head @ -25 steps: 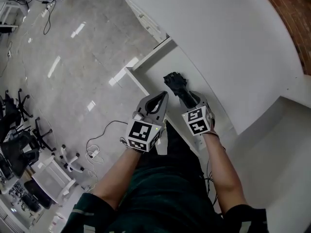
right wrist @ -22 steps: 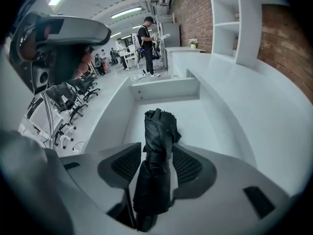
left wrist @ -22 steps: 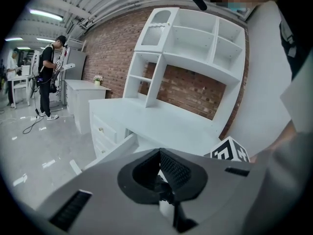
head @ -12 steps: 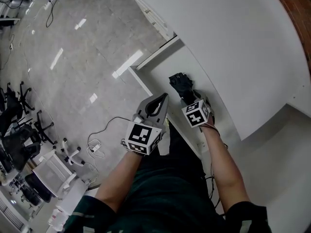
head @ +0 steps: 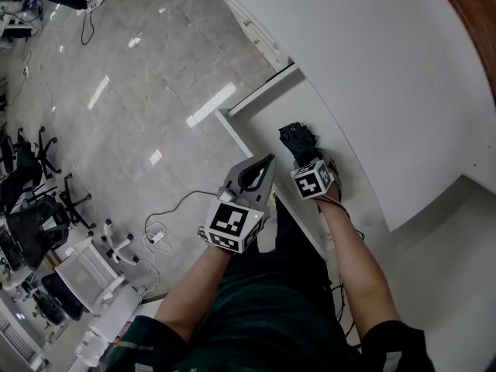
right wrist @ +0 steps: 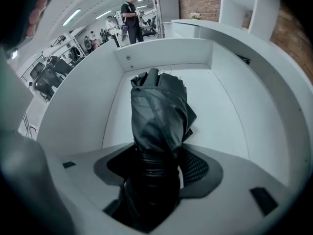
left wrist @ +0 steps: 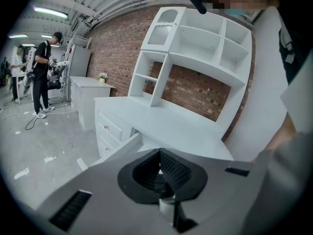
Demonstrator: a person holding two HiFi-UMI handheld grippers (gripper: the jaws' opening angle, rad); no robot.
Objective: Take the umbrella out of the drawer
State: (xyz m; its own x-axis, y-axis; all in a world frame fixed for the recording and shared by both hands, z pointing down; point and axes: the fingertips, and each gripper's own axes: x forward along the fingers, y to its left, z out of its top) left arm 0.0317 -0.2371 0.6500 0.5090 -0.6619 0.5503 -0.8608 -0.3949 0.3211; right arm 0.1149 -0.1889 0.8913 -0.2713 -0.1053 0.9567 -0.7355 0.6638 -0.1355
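A folded black umbrella [head: 298,139] sits inside the open white drawer [head: 260,99] under the desk top. My right gripper [head: 307,158] points steeply down into the drawer over the umbrella's near end. In the right gripper view the umbrella [right wrist: 159,109] runs away from me along the drawer floor [right wrist: 220,111], and its ribbed end lies between the jaws of the right gripper [right wrist: 159,166]. Those jaws have just been opening and stand wide, with a slit showing beside the right pad [right wrist: 195,166]. My left gripper [head: 267,163] hovers at the drawer's left edge, shut and empty, as the left gripper view [left wrist: 159,166] also shows.
The white desk top [head: 372,68] overhangs the drawer on the right. Left of the drawer is grey tiled floor with a loose cable [head: 167,208] and office chairs [head: 31,208]. The person's legs [head: 263,308] are just below the grippers. Other people stand far off [left wrist: 44,67].
My right gripper has sunk lower into the drawer with the umbrella. The left gripper has stayed where it was.
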